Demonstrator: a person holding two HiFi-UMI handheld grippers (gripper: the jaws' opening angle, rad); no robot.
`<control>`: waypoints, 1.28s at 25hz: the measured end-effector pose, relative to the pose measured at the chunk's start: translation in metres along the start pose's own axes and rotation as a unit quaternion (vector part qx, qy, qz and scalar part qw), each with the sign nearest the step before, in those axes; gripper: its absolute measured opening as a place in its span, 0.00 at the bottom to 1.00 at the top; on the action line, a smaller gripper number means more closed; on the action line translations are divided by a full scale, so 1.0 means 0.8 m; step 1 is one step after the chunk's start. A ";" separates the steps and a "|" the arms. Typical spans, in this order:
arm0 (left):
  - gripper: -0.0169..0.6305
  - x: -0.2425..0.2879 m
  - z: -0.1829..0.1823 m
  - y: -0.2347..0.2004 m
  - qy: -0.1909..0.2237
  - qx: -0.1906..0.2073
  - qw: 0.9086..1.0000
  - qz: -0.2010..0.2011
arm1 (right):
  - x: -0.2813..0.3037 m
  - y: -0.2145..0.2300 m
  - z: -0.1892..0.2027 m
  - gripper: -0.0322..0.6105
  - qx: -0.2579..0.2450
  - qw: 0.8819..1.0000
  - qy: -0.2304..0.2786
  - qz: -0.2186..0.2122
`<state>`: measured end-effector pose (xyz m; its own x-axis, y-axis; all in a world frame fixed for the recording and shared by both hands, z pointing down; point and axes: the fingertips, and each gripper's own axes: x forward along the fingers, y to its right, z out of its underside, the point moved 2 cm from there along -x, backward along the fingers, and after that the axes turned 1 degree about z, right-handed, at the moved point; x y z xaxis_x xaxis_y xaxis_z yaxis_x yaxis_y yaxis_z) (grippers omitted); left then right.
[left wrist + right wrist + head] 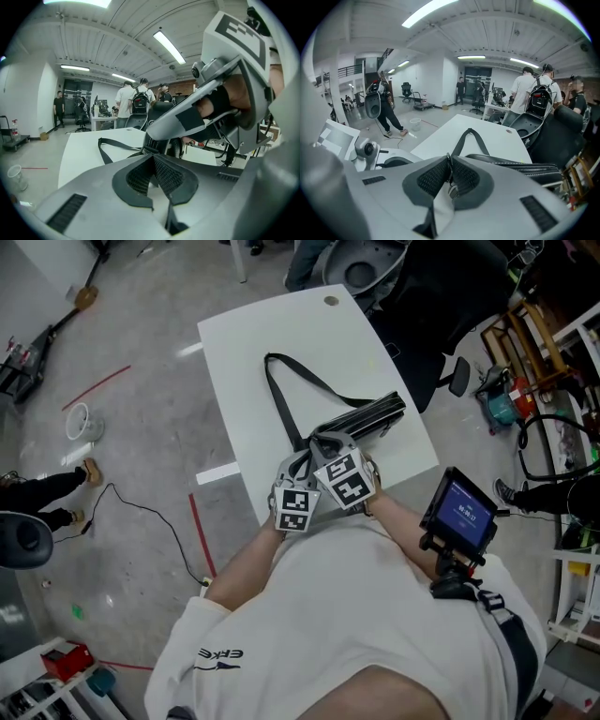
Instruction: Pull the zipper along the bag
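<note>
While bag [364,416] rests on white table [281,334] | grey floor [141,456] | ceiling striplights [168,47]

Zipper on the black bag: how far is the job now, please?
Done: both grippers sit at the near end of the bag. In hand: the right gripper is shut on the zipper pull; the left gripper is shut at the bag's edge. Left: the pull apparently must travel the whole zipper, away along the bag.
</note>
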<state>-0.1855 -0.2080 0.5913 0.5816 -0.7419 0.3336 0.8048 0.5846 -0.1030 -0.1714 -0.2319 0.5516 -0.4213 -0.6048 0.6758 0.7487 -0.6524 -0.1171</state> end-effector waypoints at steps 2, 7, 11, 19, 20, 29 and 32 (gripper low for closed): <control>0.03 -0.004 0.001 0.000 0.000 0.000 1.000 -0.003 | 0.000 0.002 0.000 0.08 -0.002 1.000 0.003 0.002; 0.03 -0.013 0.002 0.001 0.004 -0.011 1.000 -0.013 | 0.000 0.003 0.007 0.19 -0.006 1.000 0.002 -0.008; 0.03 -0.011 0.012 0.004 0.002 -0.027 0.999 -0.020 | -0.002 0.007 0.014 0.20 -0.004 1.000 0.005 -0.011; 0.03 -0.029 0.014 0.004 0.009 -0.056 0.997 -0.045 | -0.021 0.000 0.018 0.20 0.016 1.000 0.010 -0.023; 0.03 -0.034 0.011 0.005 0.013 -0.059 0.997 -0.053 | -0.026 -0.001 0.019 0.20 0.018 0.999 0.016 -0.024; 0.03 -0.083 -0.024 0.073 0.058 -0.070 0.987 -0.135 | -0.124 -0.001 0.061 0.20 0.032 0.997 0.065 -0.041; 0.03 -0.074 -0.040 0.104 0.072 -0.085 0.982 -0.154 | -0.155 0.028 0.076 0.20 0.045 0.994 0.089 -0.052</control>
<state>-0.1490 -0.1258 0.5329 0.3088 -0.9206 0.2392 0.9461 0.2716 -0.1763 -0.0716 -0.1436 0.5093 -0.5763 -0.6127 0.5409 0.7358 -0.6769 0.0173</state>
